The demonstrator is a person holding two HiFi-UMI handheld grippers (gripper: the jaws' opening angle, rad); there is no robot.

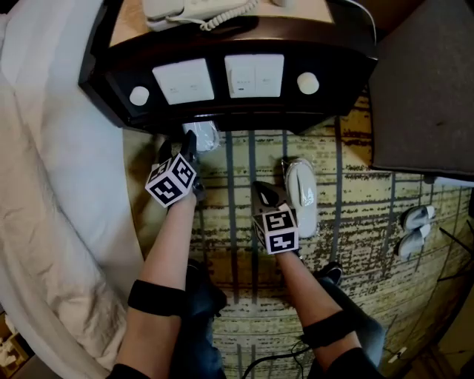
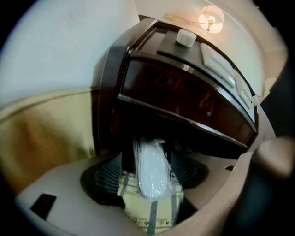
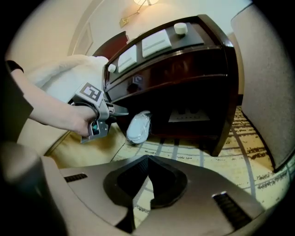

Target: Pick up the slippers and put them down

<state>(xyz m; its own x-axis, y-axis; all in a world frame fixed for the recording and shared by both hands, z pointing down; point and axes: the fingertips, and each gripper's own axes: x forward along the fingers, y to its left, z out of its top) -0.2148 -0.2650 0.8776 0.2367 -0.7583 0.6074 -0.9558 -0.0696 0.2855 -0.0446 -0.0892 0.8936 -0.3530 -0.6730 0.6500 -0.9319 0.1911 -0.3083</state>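
1. Slipper [image 1: 204, 135], plastic-wrapped, lies on the carpet [image 1: 355, 222] at the nightstand [image 1: 222, 44] foot. The left claw [image 1: 189, 142] is wide and points at it, not gripping.
2. Second slipper [image 1: 301, 194] lies on the carpet just beside the right claw [image 1: 263, 194], whose jaws are pressed together, empty.

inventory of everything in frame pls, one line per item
wrapped slipper: 1, white in clear plastic, on carpet at nightstand's foot
other slipper: 1, white, on carpet beside right gripper
nightstand: 1, dark brown, head view top
telephone: 1, cream, on nightstand
switch panels: 2, white, nightstand face
knobs: 2, white, flanking panels
bed: 1, white linen, left
carpet: 1, yellow with dark stripes, floor
seat: 1, grey, right
left gripper: 1, beige, jaws apart, wrapped slipper ahead, not gripped
right gripper: 1, beige, jaws together, empty
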